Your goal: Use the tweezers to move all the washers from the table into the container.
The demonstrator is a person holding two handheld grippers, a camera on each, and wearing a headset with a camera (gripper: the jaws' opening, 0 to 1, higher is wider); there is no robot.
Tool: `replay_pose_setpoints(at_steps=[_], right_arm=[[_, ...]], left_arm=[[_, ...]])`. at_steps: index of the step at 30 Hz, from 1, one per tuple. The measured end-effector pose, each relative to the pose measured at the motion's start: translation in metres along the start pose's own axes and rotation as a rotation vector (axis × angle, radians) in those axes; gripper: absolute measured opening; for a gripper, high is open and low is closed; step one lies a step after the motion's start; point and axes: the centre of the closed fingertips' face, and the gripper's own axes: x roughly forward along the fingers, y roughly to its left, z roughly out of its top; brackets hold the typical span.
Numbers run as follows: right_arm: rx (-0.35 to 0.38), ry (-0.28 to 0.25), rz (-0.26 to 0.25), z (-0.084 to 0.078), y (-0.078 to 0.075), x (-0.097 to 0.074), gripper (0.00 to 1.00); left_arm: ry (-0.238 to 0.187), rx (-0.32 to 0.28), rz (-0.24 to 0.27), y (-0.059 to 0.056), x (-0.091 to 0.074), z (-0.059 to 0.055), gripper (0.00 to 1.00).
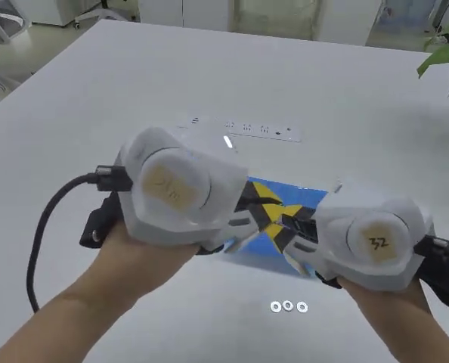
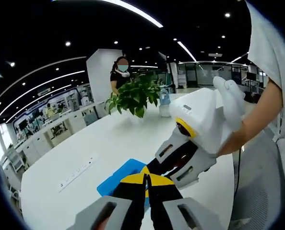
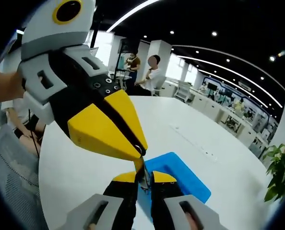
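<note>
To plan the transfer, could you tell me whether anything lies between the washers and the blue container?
Nothing visible lies on the table between the three washers and the blue container. The right gripper hangs above that gap, hiding part of the container's near edge, tip to tip with the left gripper.

Table (image 1: 134, 83): white and broad, running to the top of the head view.
Tray (image 1: 300, 198): blue and flat, lying at centre right.
Washers (image 1: 288, 305): three in a short row at lower centre, below the tray.
Power strip (image 1: 243, 128): white, above centre.
Plant (image 2: 133, 96): leafy, at the far edge.
</note>
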Motion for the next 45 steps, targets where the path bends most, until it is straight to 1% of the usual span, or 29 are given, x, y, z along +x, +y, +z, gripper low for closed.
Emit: replay_pose_setpoints(at_steps=[3,5,6,8,10,13,16,18,21,26,29,32,34,40,45], right_arm=[[0.020,0.002,0.005,-0.003,0.007,-0.005,0.06],[0.042,0.008,0.008,-0.007,0.012,-0.007,0.06],[0.067,0.015,0.009,-0.010,0.016,-0.007,0.06],[0.084,0.019,0.005,-0.014,0.020,-0.008,0.06],[0.104,0.028,0.004,-0.020,0.025,-0.008,0.07],[0.126,0.039,0.009,-0.028,0.032,-0.008,0.07],[0.144,0.049,0.012,-0.035,0.036,-0.007,0.07],[0.160,0.057,0.019,-0.038,0.038,-0.006,0.07],[0.140,0.071,0.013,-0.043,0.038,-0.007,0.08],[0.208,0.083,0.035,-0.054,0.042,-0.005,0.08],[0.210,0.085,0.033,-0.057,0.045,-0.005,0.08],[0.221,0.092,0.036,-0.063,0.046,-0.003,0.08],[0.238,0.096,0.040,-0.065,0.046,-0.002,0.09],[0.266,0.102,0.053,-0.070,0.048,0.004,0.09],[0.273,0.109,0.050,-0.073,0.047,0.004,0.09]], left_arm=[[0.003,0.003,-0.009,-0.010,-0.003,-0.001,0.00],[0.009,-0.002,-0.014,-0.015,-0.003,-0.004,0.00],[0.012,-0.008,-0.015,-0.018,-0.004,-0.007,0.00],[0.014,-0.029,-0.017,-0.023,-0.003,-0.011,0.00],[0.023,-0.034,-0.019,-0.027,-0.003,-0.015,0.00],[0.036,-0.052,-0.027,-0.034,-0.003,-0.023,0.00],[0.045,-0.066,-0.033,-0.039,-0.001,-0.029,0.00],[0.051,-0.070,-0.034,-0.041,0.000,-0.033,0.00],[0.051,-0.080,-0.041,-0.043,0.002,-0.036,0.00],[0.077,-0.076,-0.055,-0.048,0.007,-0.042,0.00],[0.086,-0.081,-0.056,-0.050,0.008,-0.045,0.00],[0.100,-0.088,-0.056,-0.052,0.011,-0.050,0.00],[0.109,-0.081,-0.058,-0.054,0.012,-0.052,0.00],[0.130,-0.066,-0.060,-0.054,0.016,-0.057,0.00],[0.135,-0.071,-0.064,-0.053,0.018,-0.059,0.00]])
